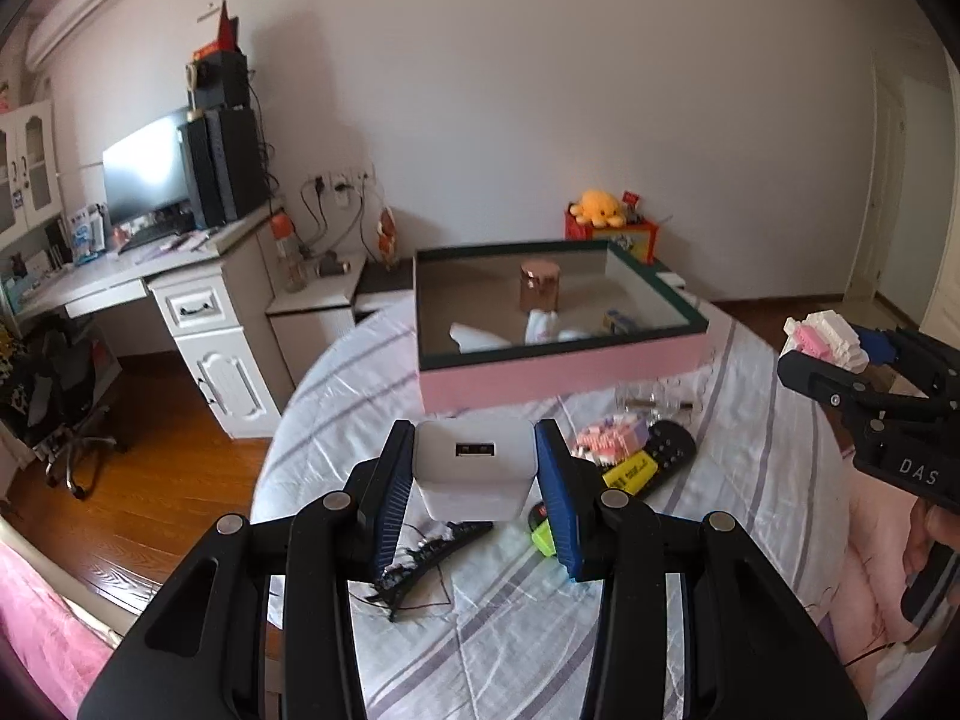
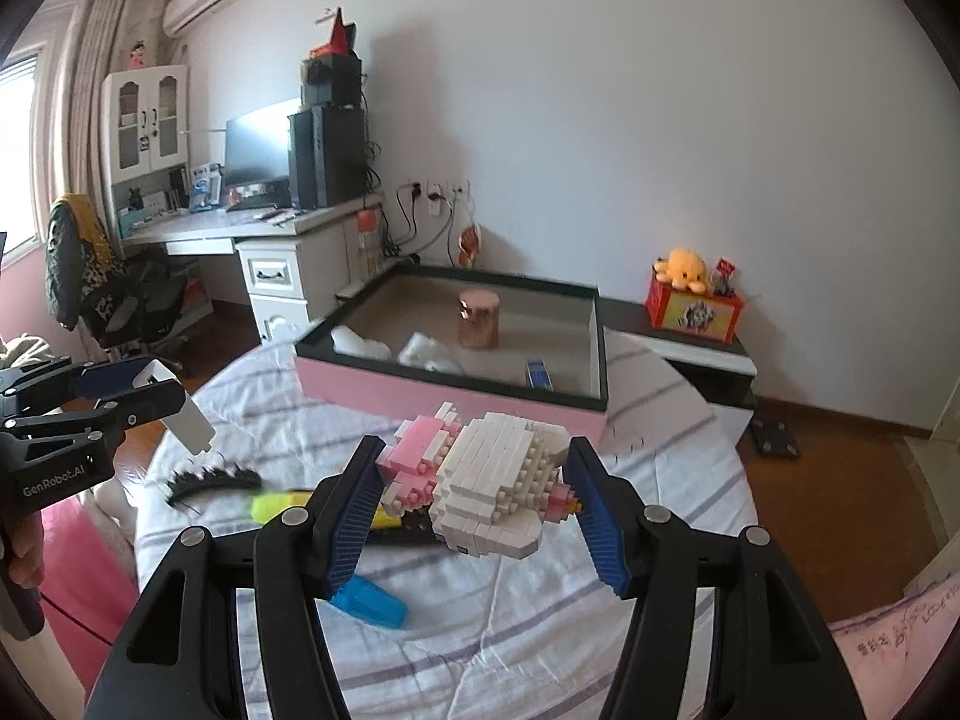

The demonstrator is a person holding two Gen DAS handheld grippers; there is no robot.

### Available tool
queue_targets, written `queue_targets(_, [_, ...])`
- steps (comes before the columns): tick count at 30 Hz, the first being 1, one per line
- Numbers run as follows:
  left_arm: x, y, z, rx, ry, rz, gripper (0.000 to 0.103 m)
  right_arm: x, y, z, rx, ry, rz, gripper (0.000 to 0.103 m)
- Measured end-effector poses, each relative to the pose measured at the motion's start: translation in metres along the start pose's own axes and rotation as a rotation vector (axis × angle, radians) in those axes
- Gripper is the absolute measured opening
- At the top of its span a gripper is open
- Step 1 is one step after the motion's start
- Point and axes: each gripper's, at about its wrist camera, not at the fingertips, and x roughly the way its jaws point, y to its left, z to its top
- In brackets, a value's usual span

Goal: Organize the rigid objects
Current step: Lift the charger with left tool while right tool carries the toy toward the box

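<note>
The left gripper (image 1: 474,468) is closed on a white charger (image 1: 474,471), held above the bed; it looks light, stiff and smooth, so flat sides are best. The right gripper (image 2: 474,492) clamps a brick model (image 2: 492,480), probably fragile: squeeze gently. The pink box (image 2: 420,387) waits just ahead.

Two tools show, each holding one thing: one white USB charger (image 1: 474,471) and one white-and-pink brick model (image 2: 486,486). Ahead of them sits one pink box (image 1: 558,369) containing one copper jar (image 1: 539,286).
</note>
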Motion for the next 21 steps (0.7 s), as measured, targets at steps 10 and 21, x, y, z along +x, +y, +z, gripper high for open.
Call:
queue_targets(10, [-0.030, 0.019, 0.019, -0.019, -0.090, 0.078, 0.041, -0.006, 0.012, 0.019, -0.036, -0.041, 0.032, 0.062])
queue_targets(21, [-0.012, 0.020, 0.047, 0.002, -0.114, 0.105, 0.041, 0.022, 0.008, 0.031, -0.060, -0.022, 0.063, 0.062])
